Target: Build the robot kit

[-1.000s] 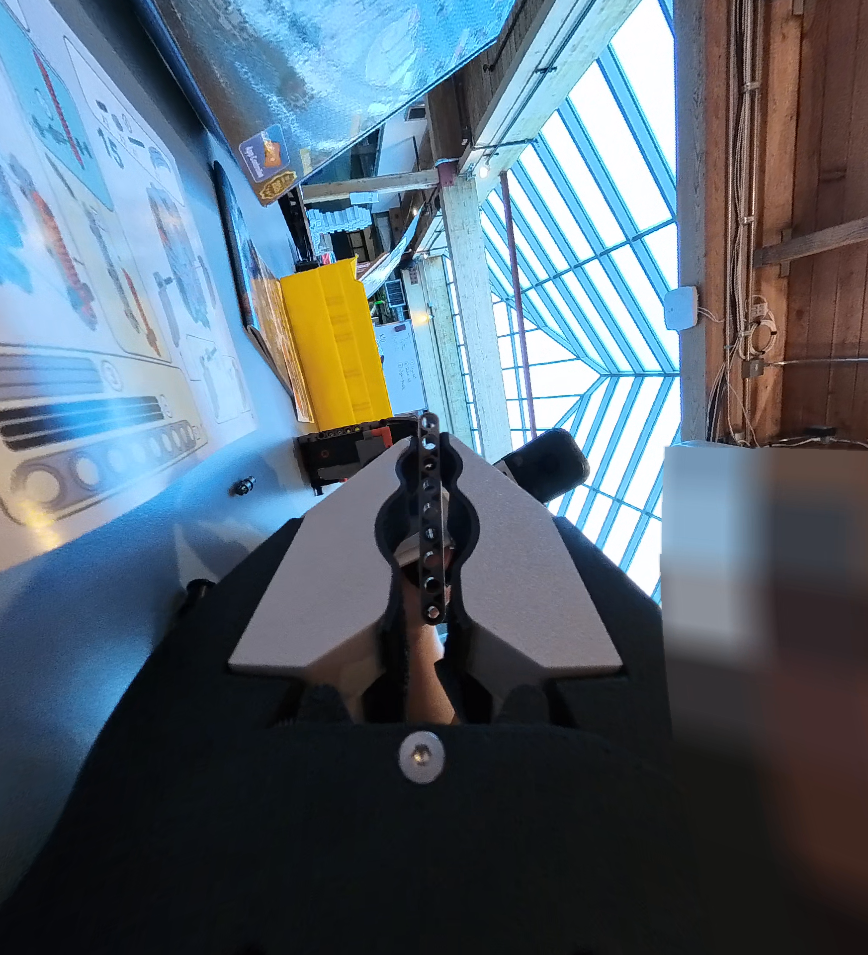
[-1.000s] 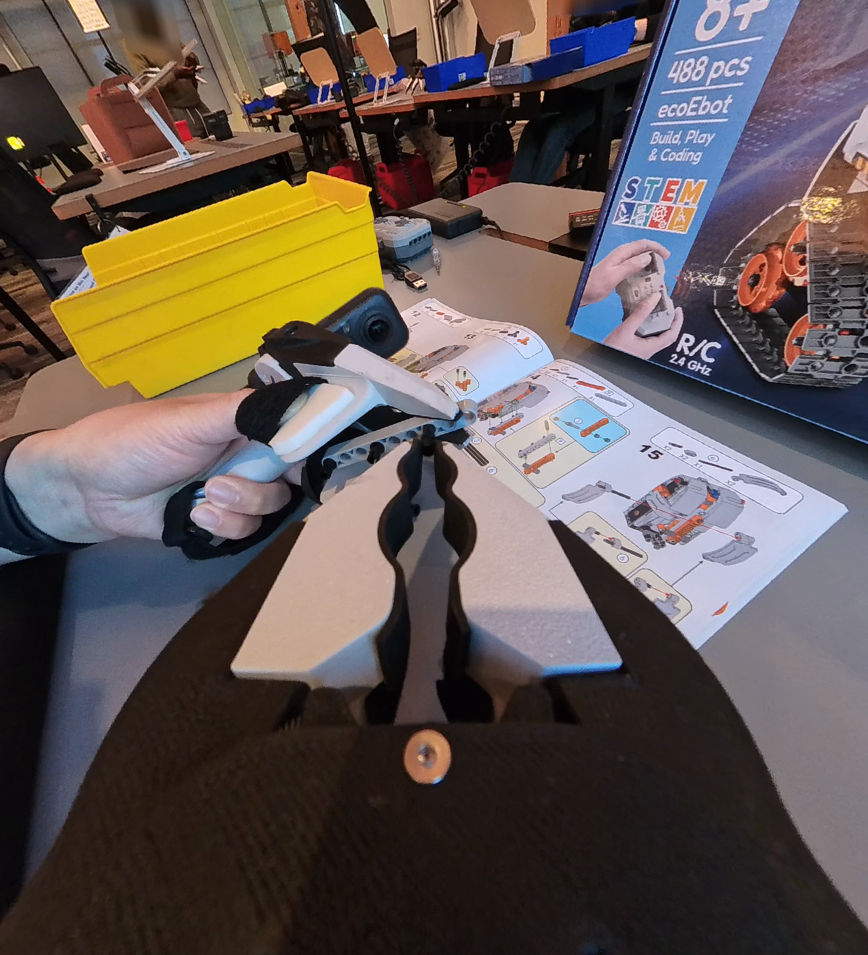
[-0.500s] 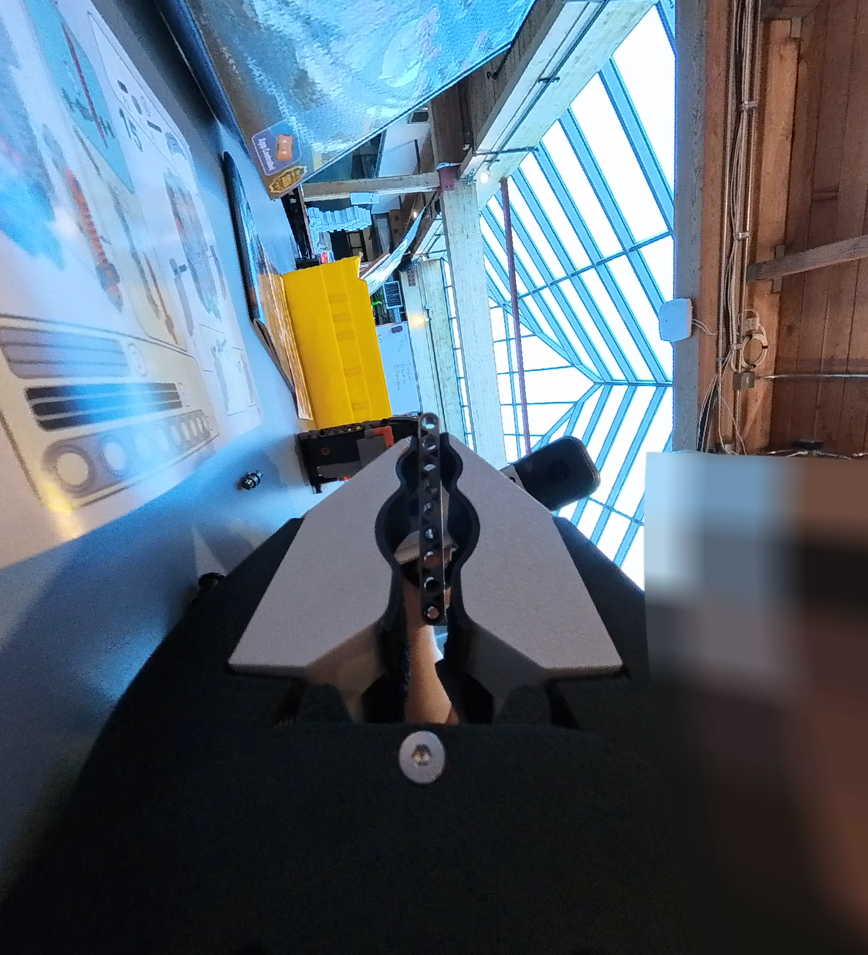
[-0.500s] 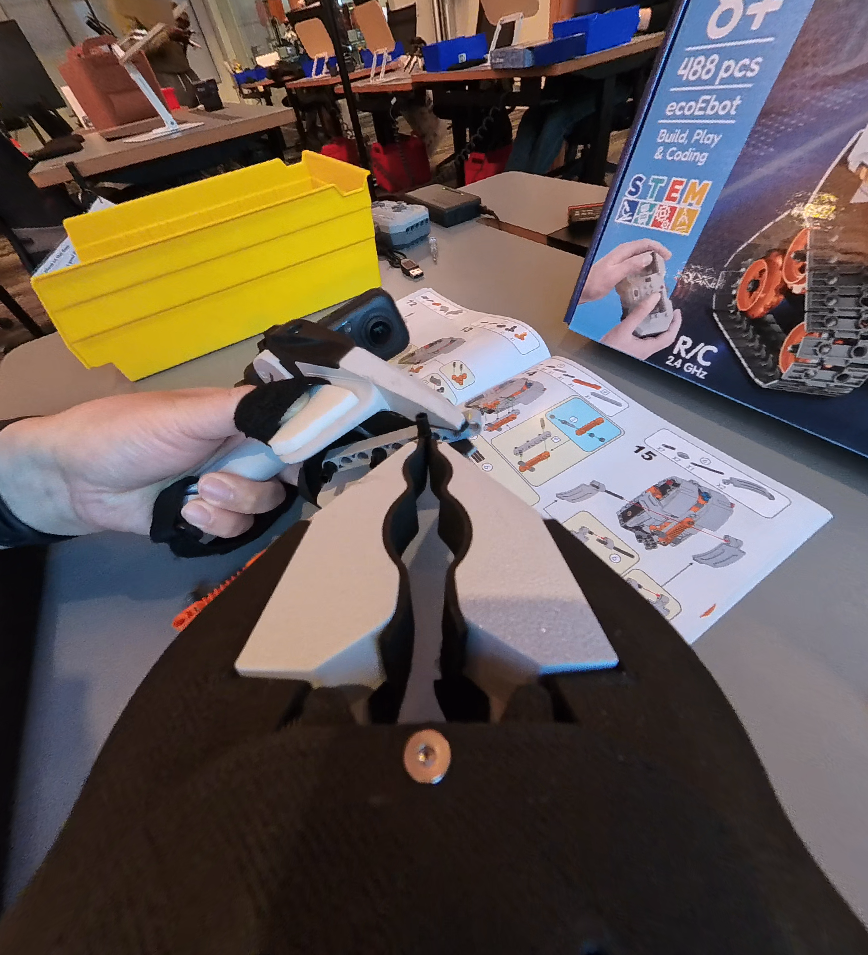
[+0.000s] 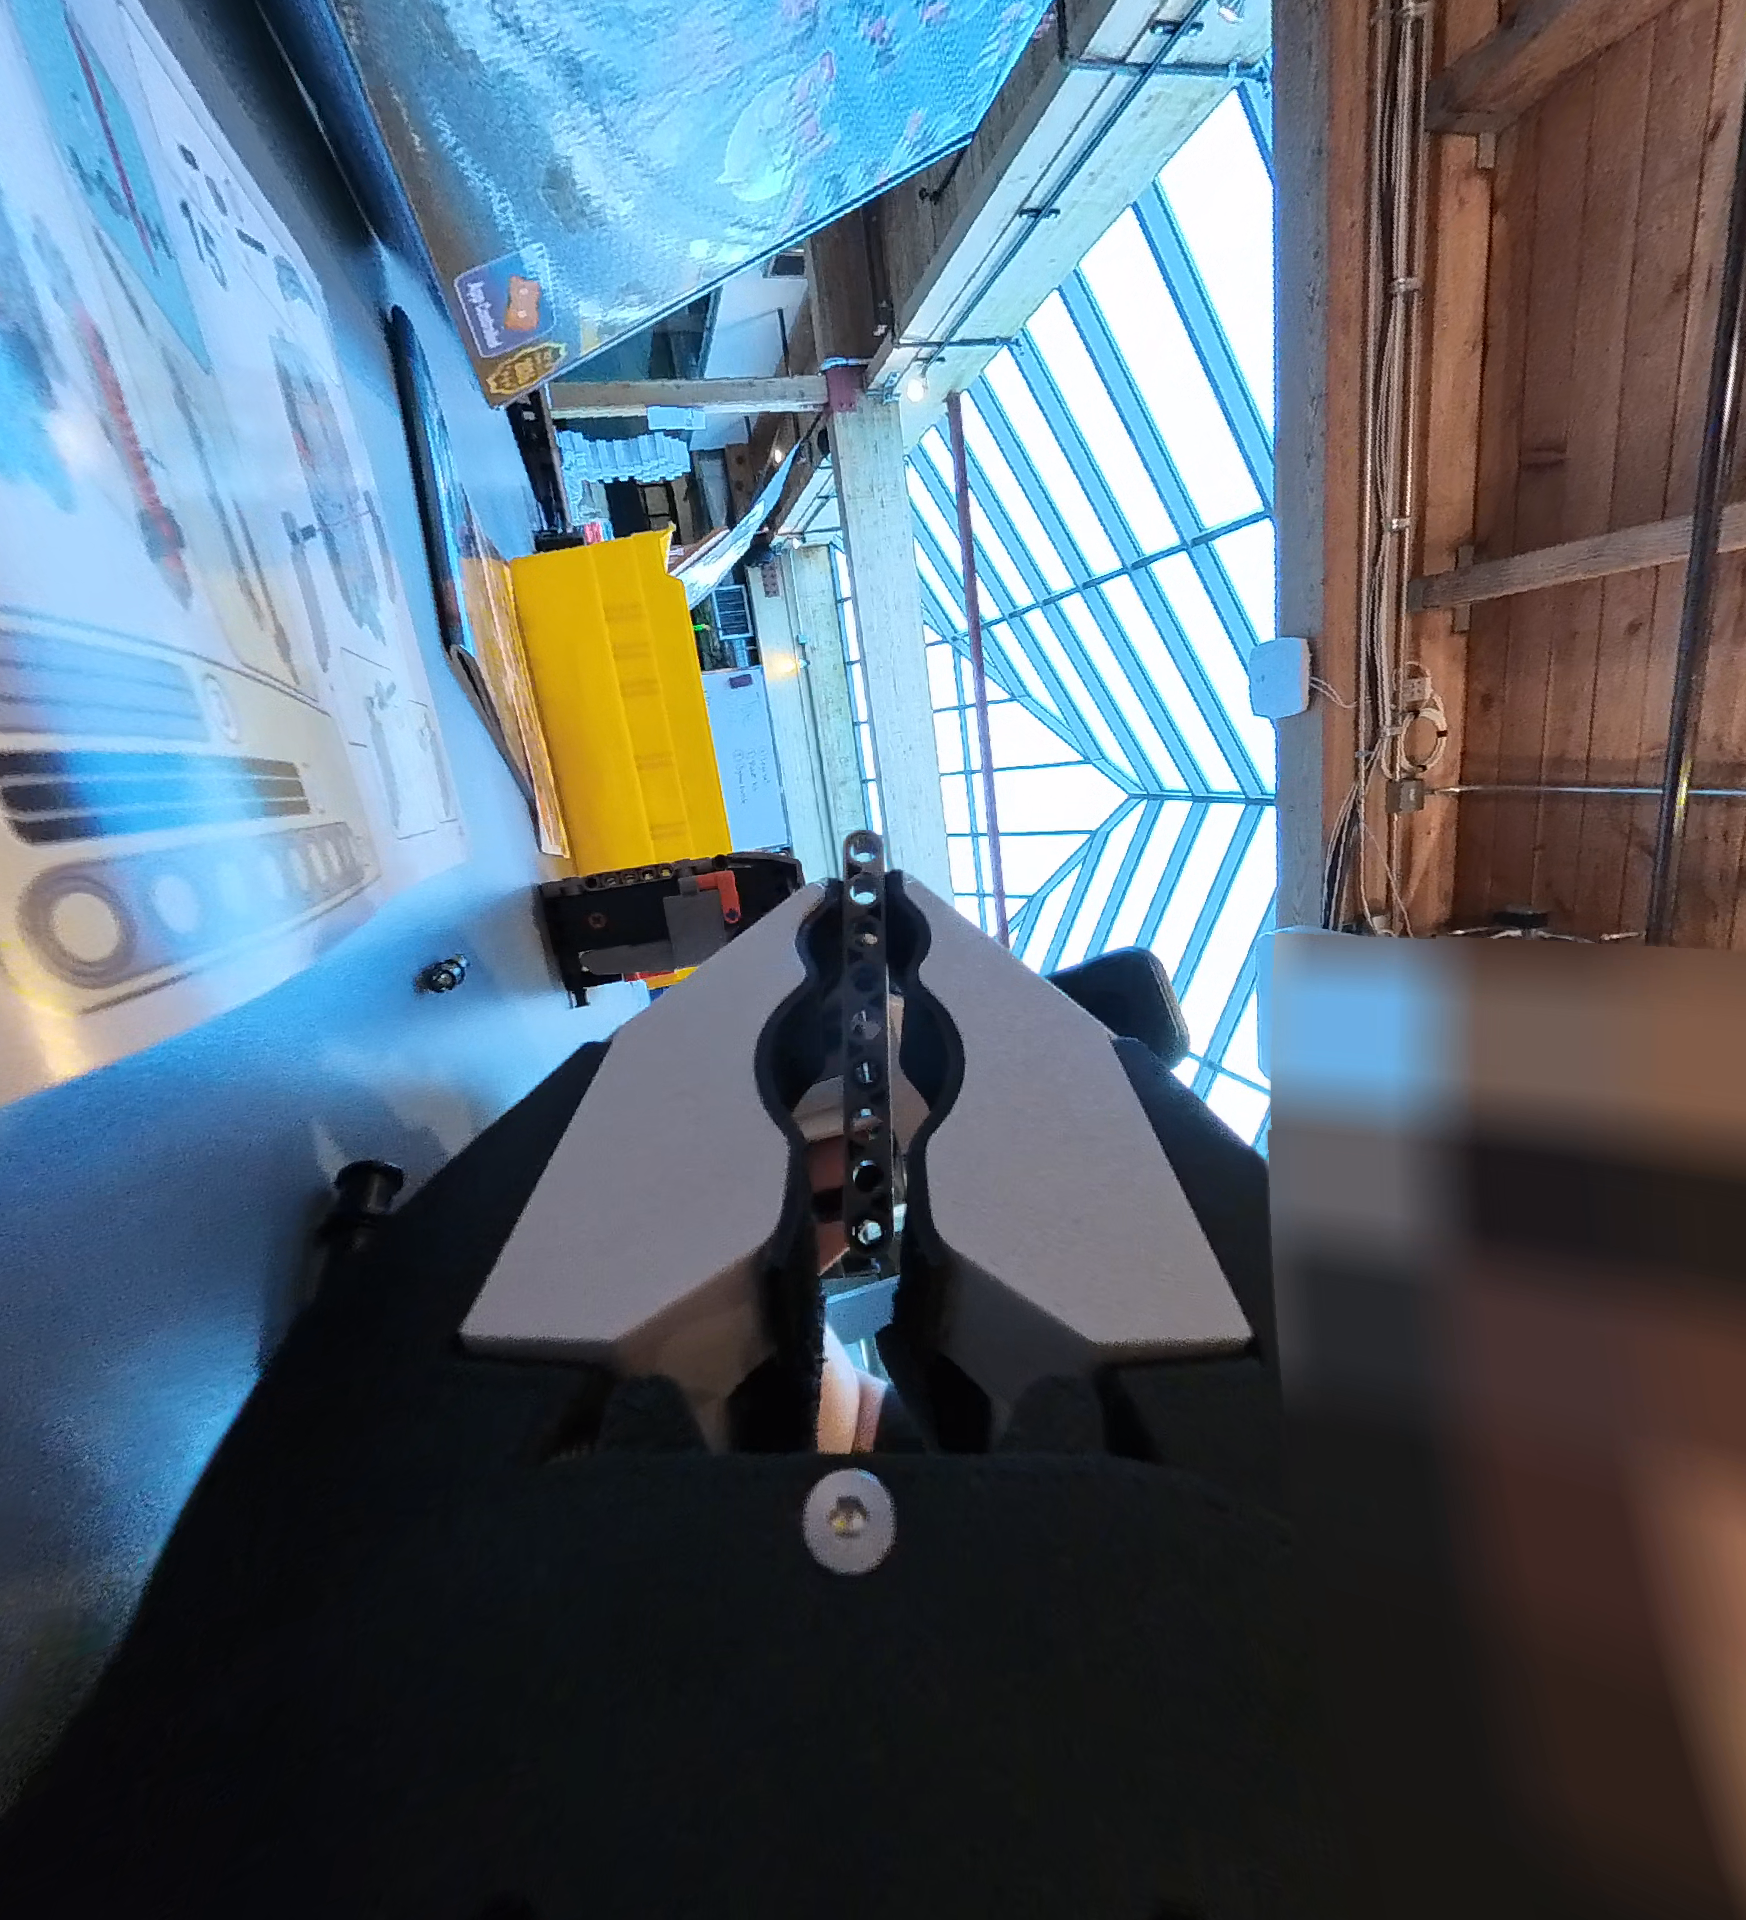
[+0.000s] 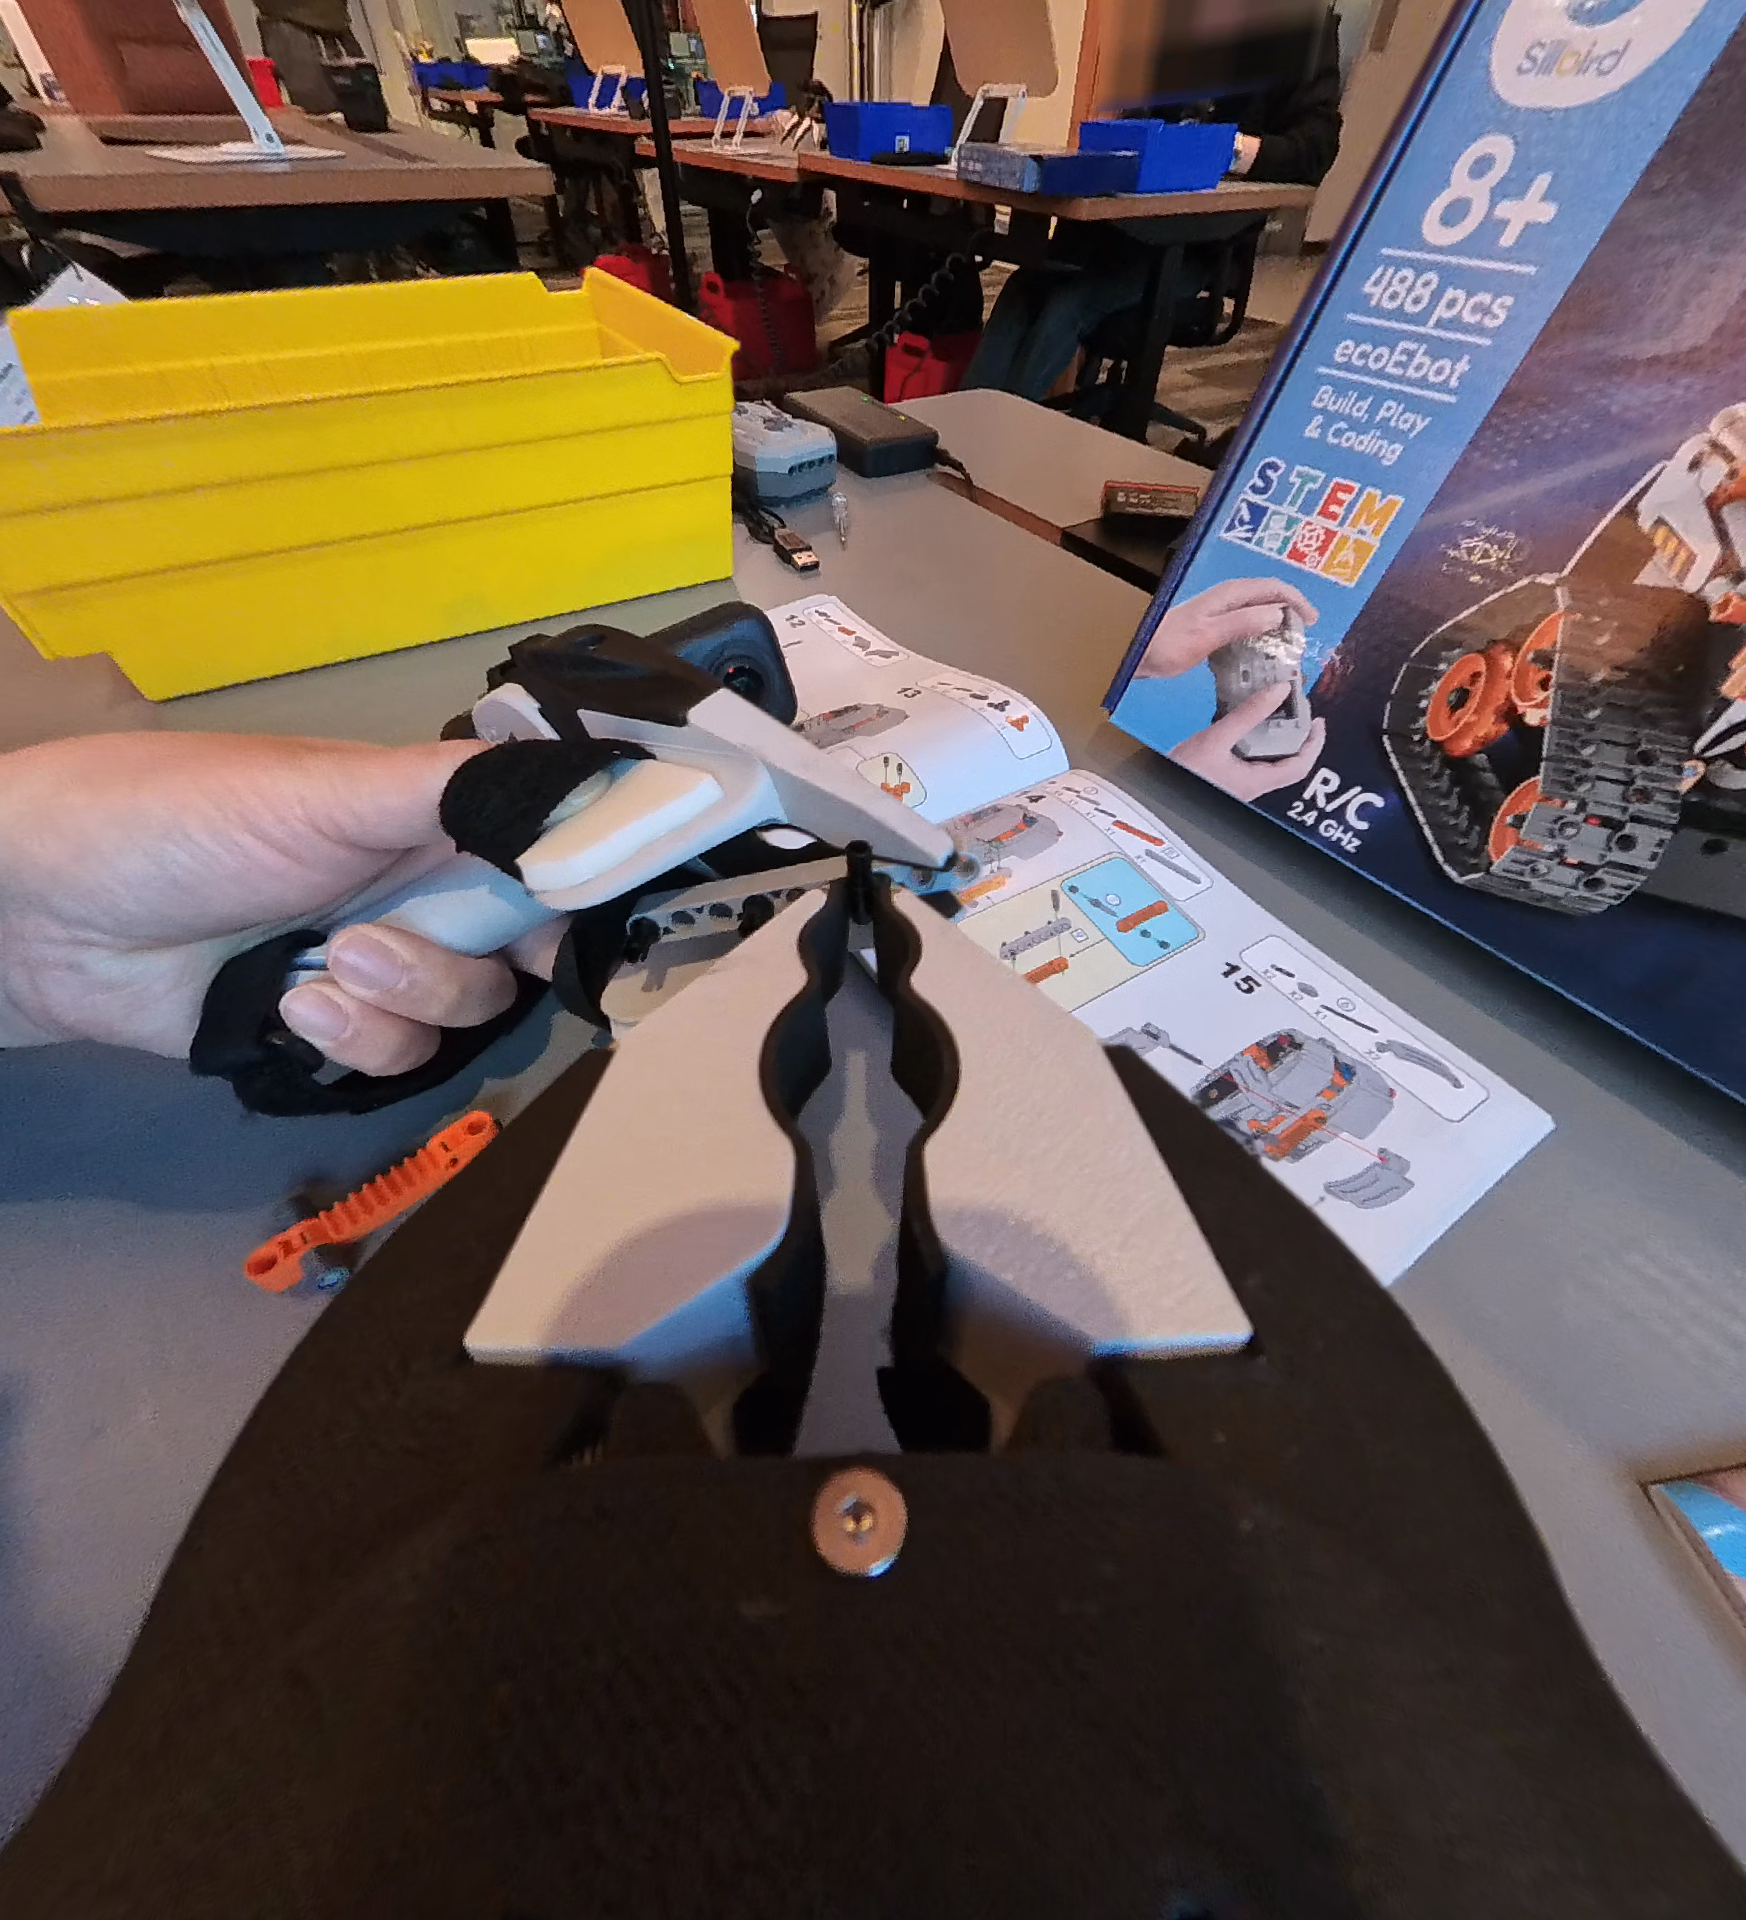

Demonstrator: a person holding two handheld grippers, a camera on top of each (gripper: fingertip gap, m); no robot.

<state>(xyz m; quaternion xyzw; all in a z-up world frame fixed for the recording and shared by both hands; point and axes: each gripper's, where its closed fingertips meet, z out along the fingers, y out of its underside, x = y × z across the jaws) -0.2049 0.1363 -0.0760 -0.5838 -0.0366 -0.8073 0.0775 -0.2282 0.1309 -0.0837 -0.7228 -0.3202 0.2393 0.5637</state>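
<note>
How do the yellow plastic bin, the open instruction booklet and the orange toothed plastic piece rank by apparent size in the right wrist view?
1. Yellow plastic bin
2. Open instruction booklet: looks close to the bin, and it lies nearer the camera, so this order is unsure.
3. Orange toothed plastic piece: clearly smallest.

Yellow bin, orange toothed piece, dark holed beam, blue box, white illustrated booklet are seen

Glossy yellow plastic bin, glossy paper booklet, matt grey tabletop, shiny cardboard box
</note>
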